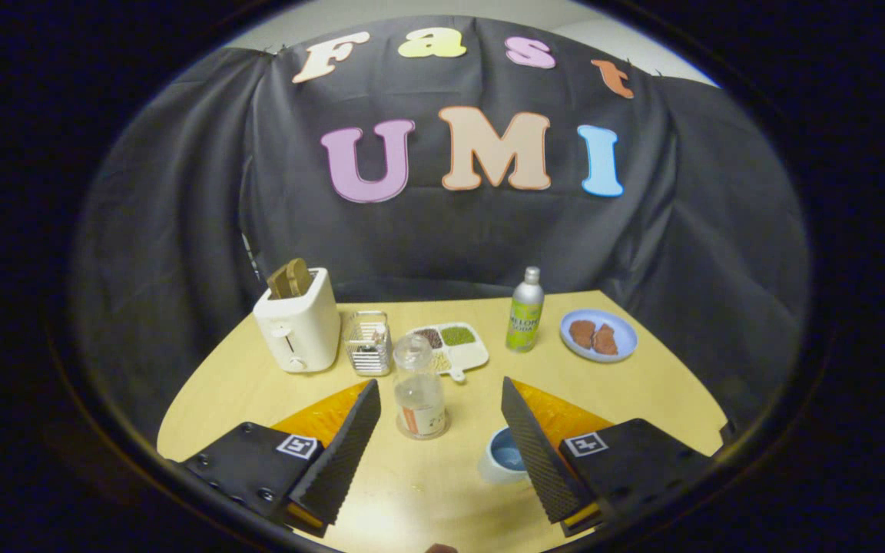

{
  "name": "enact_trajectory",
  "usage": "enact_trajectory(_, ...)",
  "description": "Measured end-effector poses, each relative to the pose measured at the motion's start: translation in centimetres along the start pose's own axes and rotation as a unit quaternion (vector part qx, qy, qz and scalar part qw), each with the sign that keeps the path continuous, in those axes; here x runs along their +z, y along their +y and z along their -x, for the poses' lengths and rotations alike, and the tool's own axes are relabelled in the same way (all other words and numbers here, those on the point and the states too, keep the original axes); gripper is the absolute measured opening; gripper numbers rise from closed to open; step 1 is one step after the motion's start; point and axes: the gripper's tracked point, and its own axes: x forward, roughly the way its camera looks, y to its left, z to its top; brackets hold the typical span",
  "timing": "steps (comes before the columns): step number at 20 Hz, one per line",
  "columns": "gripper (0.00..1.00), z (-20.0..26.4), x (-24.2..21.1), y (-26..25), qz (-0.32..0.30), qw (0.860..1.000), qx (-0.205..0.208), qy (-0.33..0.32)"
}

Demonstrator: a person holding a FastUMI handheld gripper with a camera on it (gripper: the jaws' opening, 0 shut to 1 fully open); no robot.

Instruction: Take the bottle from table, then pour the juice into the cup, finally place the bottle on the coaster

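A clear plastic bottle (pixel 420 395) with an orange-and-white label stands upright on the wooden table (pixel 642 392), holding a little clear liquid. A thin round disc (pixel 422 434), apparently the coaster, rims its base. My gripper (pixel 439 384) is open, its ribbed black fingers (pixel 343 453) wide apart with nothing held. The bottle stands between the fingertips, nearer the left one, touching neither. A white cup (pixel 500 459) with a blue inside sits by the right finger, which partly hides it.
Beyond the bottle stand a white toaster (pixel 298 326) with bread in it, a wire basket (pixel 368 343) and a white divided tray (pixel 454 344) of beans. A green soda bottle (pixel 525 311) and a blue plate (pixel 598 334) of meat lie further right.
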Motion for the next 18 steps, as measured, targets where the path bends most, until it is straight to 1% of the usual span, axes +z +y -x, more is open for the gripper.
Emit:
enact_trajectory(2, 0.99, 1.5, 1.9, -1.5, 0.003, 1.0, 0.0, -0.013)
enact_trajectory(7, 0.99, 4.1, 4.7, -3.5, -0.016, 0.999, 0.03, -0.038)
enact_trajectory(11, 0.99, 5.7, 4.2, -5.7, 0.004, 0.999, 0.04, -0.024)
enact_trajectory(18, 0.99, 10.6, 3.7, -4.5, -0.011, 0.995, 0.092, -0.032)
